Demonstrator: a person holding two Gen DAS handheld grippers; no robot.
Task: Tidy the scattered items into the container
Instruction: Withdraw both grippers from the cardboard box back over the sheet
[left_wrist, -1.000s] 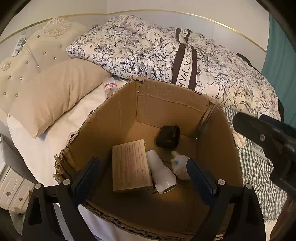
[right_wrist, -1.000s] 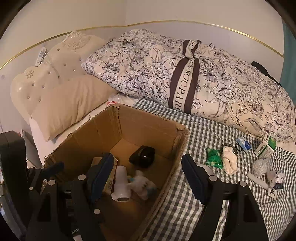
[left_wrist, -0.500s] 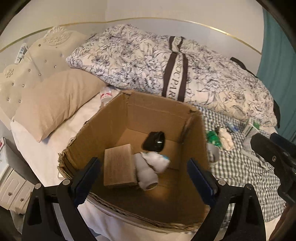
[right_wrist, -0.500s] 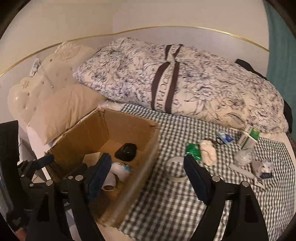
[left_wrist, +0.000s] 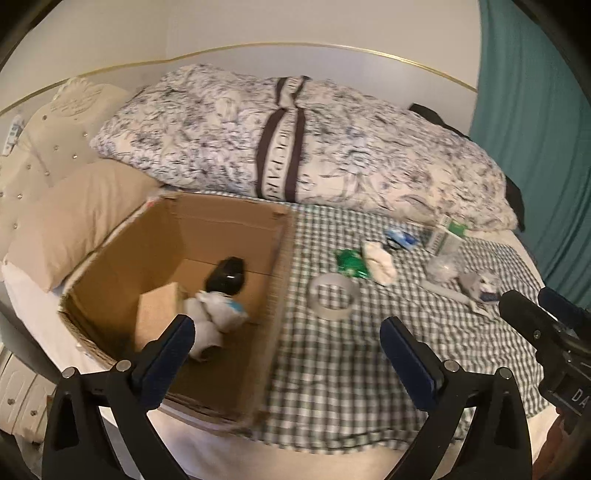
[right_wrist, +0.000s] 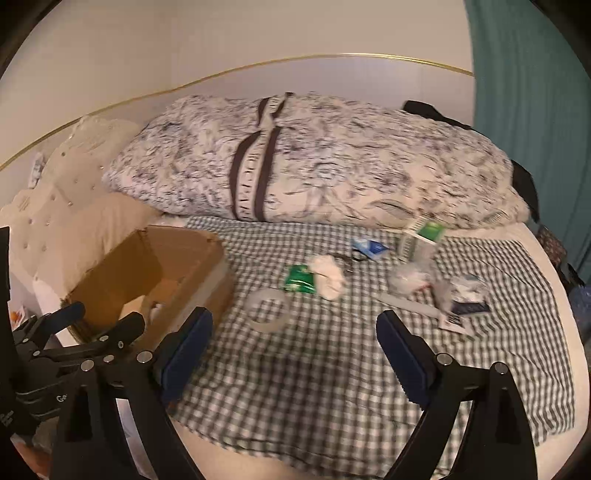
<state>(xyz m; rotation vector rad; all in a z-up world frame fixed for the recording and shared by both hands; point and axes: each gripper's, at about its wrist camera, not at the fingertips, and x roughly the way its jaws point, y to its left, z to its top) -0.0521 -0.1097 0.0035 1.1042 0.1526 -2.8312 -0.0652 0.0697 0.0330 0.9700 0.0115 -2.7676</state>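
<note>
An open cardboard box (left_wrist: 155, 236) (right_wrist: 192, 258) stands on the bed at the left. It holds a black object (left_wrist: 227, 275), a white tube (left_wrist: 205, 332) and a brown card box (left_wrist: 157, 317). On the checked cloth (right_wrist: 314, 369) lie a tape roll (left_wrist: 334, 301) (right_wrist: 269, 310), a green packet (left_wrist: 351, 262) (right_wrist: 301, 278), a white cloth wad (left_wrist: 380, 262) (right_wrist: 330, 277), a green-white carton (right_wrist: 421, 238) and several small packets (right_wrist: 461, 299). My left gripper (left_wrist: 288, 354) is open and empty above the box's right wall. My right gripper (right_wrist: 295, 350) is open and empty, in front of the tape roll.
A rolled floral duvet (left_wrist: 295, 147) lies along the back. A beige pillow (left_wrist: 70, 218) and tufted headboard (left_wrist: 44, 129) are at the left. A teal curtain (left_wrist: 535, 147) hangs at the right. The bed edge runs just under both grippers.
Both grippers have pulled back from the box and swung right, toward the scattered items on the checked cloth. Both stay open and empty.
</note>
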